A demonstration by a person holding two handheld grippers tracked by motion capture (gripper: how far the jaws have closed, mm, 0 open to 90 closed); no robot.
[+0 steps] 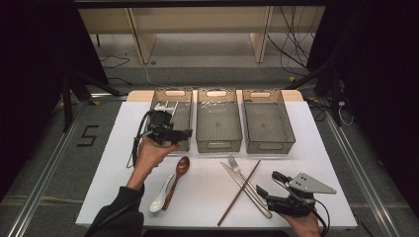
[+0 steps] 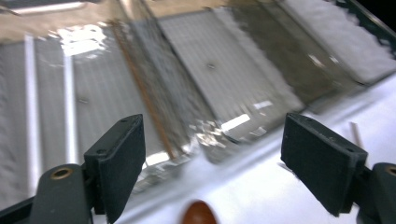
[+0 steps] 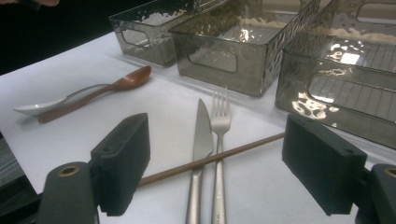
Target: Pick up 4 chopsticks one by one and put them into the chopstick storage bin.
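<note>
At the left bin, the left gripper hangs over its near end, jaws spread, nothing between them. A wooden spoon lies just in front of this bin. Far right, the right gripper rests by the knife, jaws spread.

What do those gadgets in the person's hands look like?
Each is a black handheld body with two flat, block-like black jaws. The left gripper trails a looping black cable; the right gripper carries a grey three-cornered plate. The left arm wears a dark sleeve.
</note>
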